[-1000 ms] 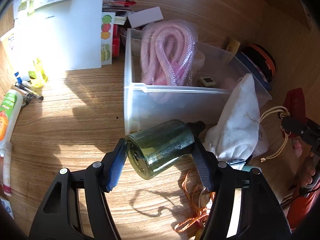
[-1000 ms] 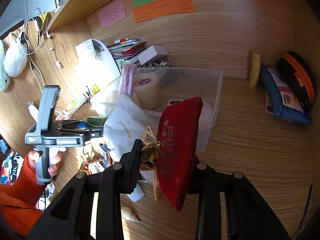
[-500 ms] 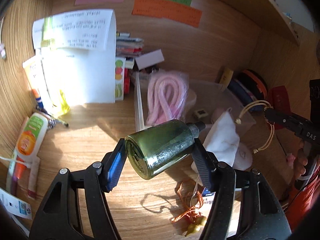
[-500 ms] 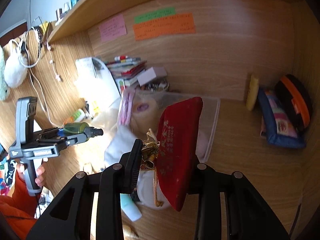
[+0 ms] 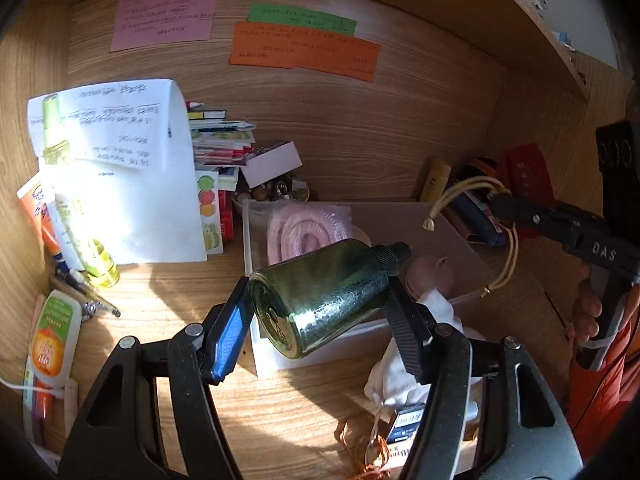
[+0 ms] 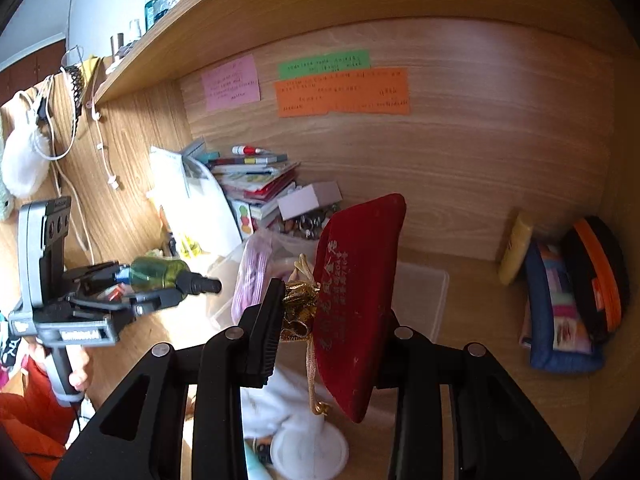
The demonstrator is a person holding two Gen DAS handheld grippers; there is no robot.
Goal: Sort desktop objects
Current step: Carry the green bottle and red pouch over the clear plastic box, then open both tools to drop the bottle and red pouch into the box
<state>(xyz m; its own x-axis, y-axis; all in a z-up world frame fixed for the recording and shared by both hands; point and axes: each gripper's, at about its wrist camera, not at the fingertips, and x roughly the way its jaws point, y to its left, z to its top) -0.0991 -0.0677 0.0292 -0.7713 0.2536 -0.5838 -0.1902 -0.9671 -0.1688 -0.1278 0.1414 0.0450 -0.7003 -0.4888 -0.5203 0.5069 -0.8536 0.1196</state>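
Observation:
My left gripper (image 5: 320,316) is shut on a green glass bottle (image 5: 324,296) with a black cap, held lying across the jaws above the near end of the clear plastic bin (image 5: 404,210); it also shows in the right wrist view (image 6: 160,274). My right gripper (image 6: 332,320) is shut on a red velvet pouch (image 6: 356,300) with a gold drawstring, held high above the desk; the pouch also shows in the left wrist view (image 5: 528,172). The bin holds a bagged pink hose (image 5: 304,228).
A white cloth bag (image 5: 404,376) lies in front of the bin. Papers and a book stack (image 5: 220,136) stand at the back left, tubes and pens (image 5: 56,332) at far left. A blue pouch (image 6: 560,316) and orange-black case (image 6: 600,276) sit at the right wall.
Both grippers have risen well above the desk with their loads. The bin and white bag now sit lower and smaller in both views, and the wall notes have come into sight.

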